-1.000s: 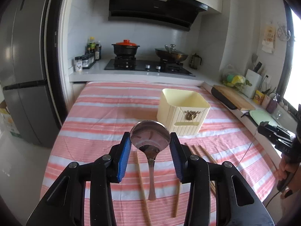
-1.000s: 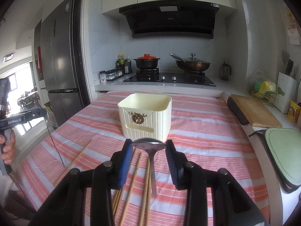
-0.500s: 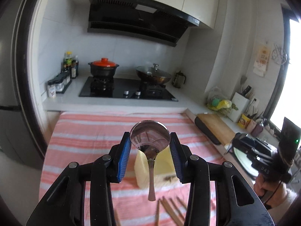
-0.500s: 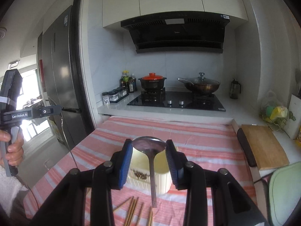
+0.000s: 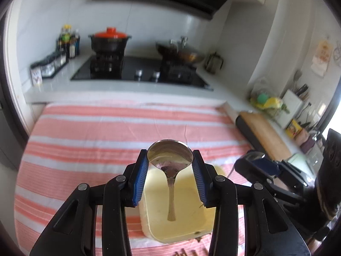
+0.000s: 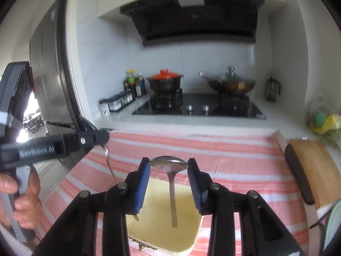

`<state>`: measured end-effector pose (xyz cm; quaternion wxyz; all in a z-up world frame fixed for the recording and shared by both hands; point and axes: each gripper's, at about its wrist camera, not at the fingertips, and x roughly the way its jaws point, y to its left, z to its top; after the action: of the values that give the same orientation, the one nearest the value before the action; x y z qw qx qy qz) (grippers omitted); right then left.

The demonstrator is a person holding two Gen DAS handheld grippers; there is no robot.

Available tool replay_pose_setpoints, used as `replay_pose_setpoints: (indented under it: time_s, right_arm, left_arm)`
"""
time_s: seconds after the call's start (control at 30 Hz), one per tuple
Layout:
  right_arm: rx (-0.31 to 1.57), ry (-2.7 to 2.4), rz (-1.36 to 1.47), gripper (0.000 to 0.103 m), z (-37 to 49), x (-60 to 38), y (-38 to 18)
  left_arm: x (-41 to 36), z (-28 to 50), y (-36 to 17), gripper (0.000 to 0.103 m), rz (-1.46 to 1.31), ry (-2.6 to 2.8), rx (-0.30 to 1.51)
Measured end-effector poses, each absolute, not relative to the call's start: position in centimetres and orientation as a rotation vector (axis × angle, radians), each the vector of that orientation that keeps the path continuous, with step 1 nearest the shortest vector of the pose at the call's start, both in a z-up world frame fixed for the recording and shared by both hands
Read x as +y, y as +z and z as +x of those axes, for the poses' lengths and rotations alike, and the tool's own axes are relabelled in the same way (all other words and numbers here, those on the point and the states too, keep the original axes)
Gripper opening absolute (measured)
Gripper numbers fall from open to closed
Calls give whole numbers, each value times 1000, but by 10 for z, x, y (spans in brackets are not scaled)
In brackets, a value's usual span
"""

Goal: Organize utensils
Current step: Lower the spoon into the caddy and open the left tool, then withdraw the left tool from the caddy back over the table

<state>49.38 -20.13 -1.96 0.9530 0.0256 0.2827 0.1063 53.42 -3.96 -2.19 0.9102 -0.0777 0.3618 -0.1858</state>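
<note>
My left gripper [image 5: 169, 160] is shut on the bowl of a metal spoon [image 5: 170, 183]; its handle hangs down over the open cream utensil box [image 5: 183, 224]. My right gripper [image 6: 168, 166] is shut on the bowl of a second metal spoon [image 6: 171, 192], whose handle hangs into the same cream box [image 6: 166, 224]. The left gripper also shows at the left of the right wrist view [image 6: 100, 137] with its spoon [image 6: 109, 162] hanging down. The right gripper shows at the right of the left wrist view [image 5: 253, 163].
The box stands on a table with a red and white striped cloth [image 5: 96, 132]. Chopstick ends [image 5: 187, 252] peek in at the bottom edge. A stove with a red-lidded pot [image 5: 109, 40] and a wok [image 5: 181, 53] is behind. A cutting board [image 6: 313, 170] lies at the right.
Both grippers have lifted their spoons off the table and moved forward over the cream box. The spoon handles now hang above or inside the box opening.
</note>
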Motion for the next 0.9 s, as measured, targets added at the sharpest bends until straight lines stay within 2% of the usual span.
replay_pose_setpoints:
  time_s: [0.13, 0.37, 0.43, 0.47, 0.5, 0.53, 0.6, 0.67, 0.77, 0.83, 0.9]
  right_arm:
    - [661, 199, 103, 36, 521, -211, -53]
    - [741, 162, 149, 36, 546, -220, -83]
    - [767, 153, 170, 38, 552, -224, -85]
    - [785, 146, 178, 42, 556, -227, -84]
    - [792, 146, 189, 50, 554, -229, -81]
    - [791, 151, 198, 52, 551, -232, -77]
    - [777, 168, 192, 52, 533, -235, -63]
    - [756, 181, 163, 53, 508, -239, -50]
    - [740, 204, 101, 68, 451, -240, -34]
    - [737, 215, 50, 81, 408, -240, -32]
    - [730, 217, 9, 83, 364, -240, -39]
  left_arm:
    - [-58, 552, -56, 42, -123, -371, 831]
    - [-74, 568, -67, 44, -67, -330, 868]
    - [-75, 568, -64, 50, -54, -308, 862]
    - [-73, 562, -59, 57, -58, -306, 849]
    - [-70, 558, -55, 63, -60, -305, 836]
    - [-65, 544, -47, 66, -53, -308, 811]
    - [-57, 513, -31, 86, -13, -298, 753]
    - [-47, 470, -17, 100, 38, -287, 682]
    - [-31, 396, -14, 102, 100, -249, 596]
    - [-21, 358, -24, 102, 106, -262, 628]
    - [-10, 324, -41, 102, 46, -289, 693]
